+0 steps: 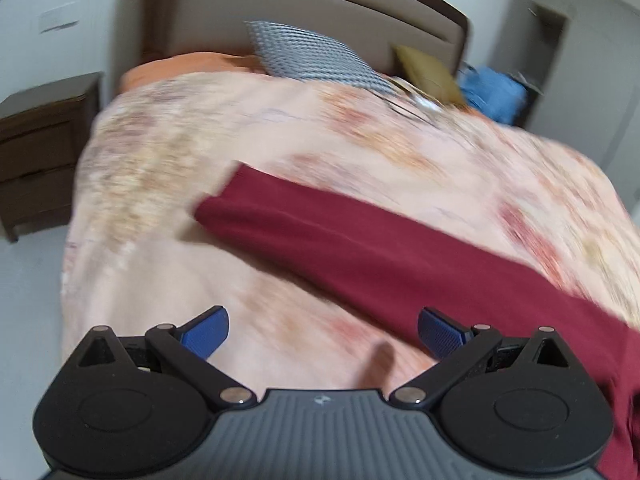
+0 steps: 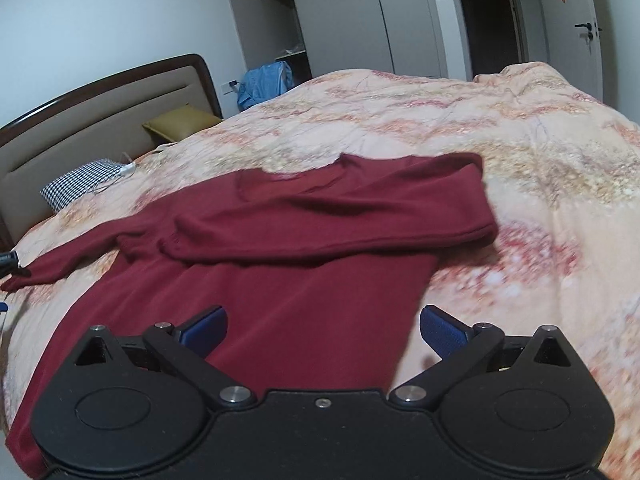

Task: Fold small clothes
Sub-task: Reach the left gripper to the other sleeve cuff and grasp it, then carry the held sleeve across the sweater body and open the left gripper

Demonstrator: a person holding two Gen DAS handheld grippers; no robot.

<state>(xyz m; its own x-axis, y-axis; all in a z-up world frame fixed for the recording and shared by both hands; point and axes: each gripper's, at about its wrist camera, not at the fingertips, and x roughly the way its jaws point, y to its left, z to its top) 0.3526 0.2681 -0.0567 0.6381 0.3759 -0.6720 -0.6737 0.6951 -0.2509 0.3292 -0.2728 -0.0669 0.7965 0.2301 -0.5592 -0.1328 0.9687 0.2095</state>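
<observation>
A dark red long-sleeved top (image 2: 288, 264) lies spread on the bed. In the right wrist view its right sleeve is folded across the chest, and the other sleeve stretches out to the left. My right gripper (image 2: 323, 332) is open and empty, just above the lower part of the top. In the left wrist view the outstretched red sleeve (image 1: 360, 248) runs from centre to lower right. My left gripper (image 1: 323, 332) is open and empty, above the bedcover, near the sleeve. The left view is blurred.
The bed has a peach floral cover (image 2: 480, 128). A checked pillow (image 2: 80, 184) and a mustard cushion (image 2: 180, 124) lie by the headboard (image 2: 100, 100). A dark nightstand (image 1: 40, 152) stands at the left. A wardrobe (image 2: 340, 20) and blue clothes (image 2: 264, 80) are behind.
</observation>
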